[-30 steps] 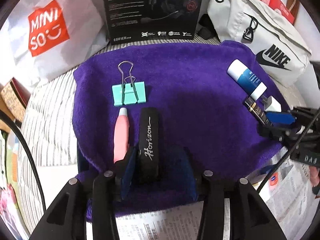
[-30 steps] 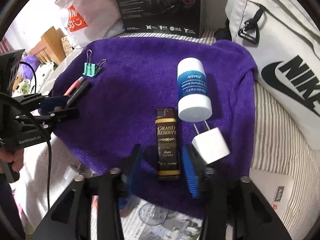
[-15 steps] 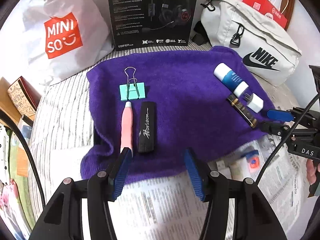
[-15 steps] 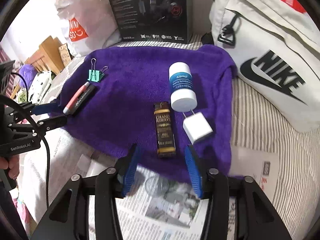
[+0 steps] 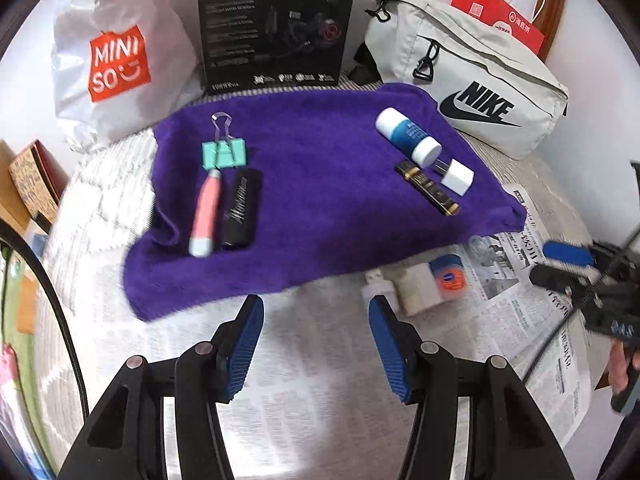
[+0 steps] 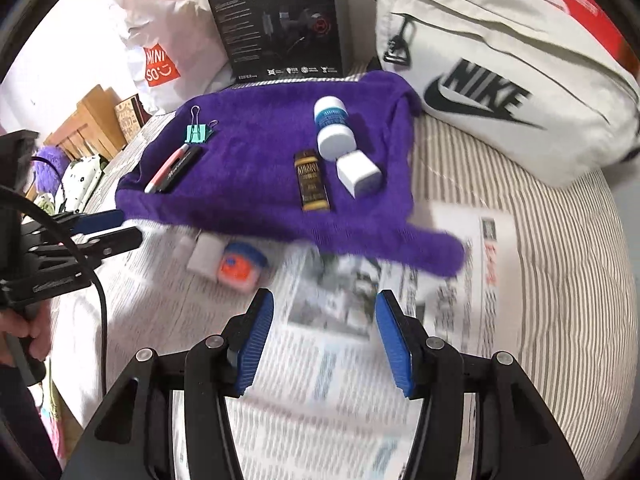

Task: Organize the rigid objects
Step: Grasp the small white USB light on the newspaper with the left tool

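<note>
Both tongs, left (image 5: 316, 336) and right (image 6: 325, 336), gape empty over newspaper (image 5: 320, 360); next pick likely the jar (image 5: 450, 276) near towel (image 5: 320, 168) edge.

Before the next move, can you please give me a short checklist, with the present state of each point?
1. Left gripper empty, jaws apart: ok.
2. Right gripper empty, jaws apart: ok.
3. Both grippers clear of the purple towel, over the newspaper: ok.
4. Pink pen and black case lie side by side below the green binder clip: ok.
5. Blue bottle, brown lighter and white charger grouped on the towel: ok.
6. Orange-lidded jar and white pieces beside it off the towel: not ok.
</note>
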{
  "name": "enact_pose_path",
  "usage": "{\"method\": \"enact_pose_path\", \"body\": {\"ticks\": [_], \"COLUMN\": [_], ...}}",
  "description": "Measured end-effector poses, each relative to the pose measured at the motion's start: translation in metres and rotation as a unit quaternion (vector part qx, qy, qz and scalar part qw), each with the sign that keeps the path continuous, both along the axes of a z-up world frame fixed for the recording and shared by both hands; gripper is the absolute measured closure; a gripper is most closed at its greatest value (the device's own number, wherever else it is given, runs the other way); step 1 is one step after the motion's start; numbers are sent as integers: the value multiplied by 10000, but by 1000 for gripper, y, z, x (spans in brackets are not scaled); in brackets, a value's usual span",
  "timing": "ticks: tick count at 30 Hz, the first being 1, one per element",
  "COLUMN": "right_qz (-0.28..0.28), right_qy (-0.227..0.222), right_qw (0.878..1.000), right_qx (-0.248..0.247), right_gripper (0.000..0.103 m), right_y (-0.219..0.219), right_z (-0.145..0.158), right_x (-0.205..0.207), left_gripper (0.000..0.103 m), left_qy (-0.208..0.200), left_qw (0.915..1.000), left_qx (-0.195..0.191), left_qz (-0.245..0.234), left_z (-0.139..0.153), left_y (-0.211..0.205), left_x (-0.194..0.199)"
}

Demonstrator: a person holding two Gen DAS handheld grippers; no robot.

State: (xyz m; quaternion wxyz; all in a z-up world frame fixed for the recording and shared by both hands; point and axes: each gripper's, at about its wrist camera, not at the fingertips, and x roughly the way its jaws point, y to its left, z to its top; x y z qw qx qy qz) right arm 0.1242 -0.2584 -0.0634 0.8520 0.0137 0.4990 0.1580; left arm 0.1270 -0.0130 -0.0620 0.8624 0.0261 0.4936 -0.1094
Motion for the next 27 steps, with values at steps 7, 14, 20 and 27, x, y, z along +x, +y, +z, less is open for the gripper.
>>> {"method": "enact_pose_path", "body": {"ticks": [7, 14, 20, 27], "right_qz": [-134, -95, -75, -54], "right_qy": [63, 166, 176, 271], "right_qw": [9997, 9993, 9993, 9991], "right_qx": [192, 310, 318, 314], "right_gripper": [50, 50, 50, 50], "right_y": [-17, -19, -17, -16], "right_z": [-1, -10, -14, -22], "right_x": [-29, -41, -40, -39], "left_gripper": [50, 50, 50, 53], "left_qy": [194, 253, 293, 235], "left_qw": [9998, 9992, 9981, 9985], "left_qx": [-64, 289, 473, 468], "left_qz": [26, 138, 260, 173], "left_z": [-17, -27, -35, -39], "left_y": [-17, -32, -35, -40], "left_x": [5, 14, 19, 21]}}
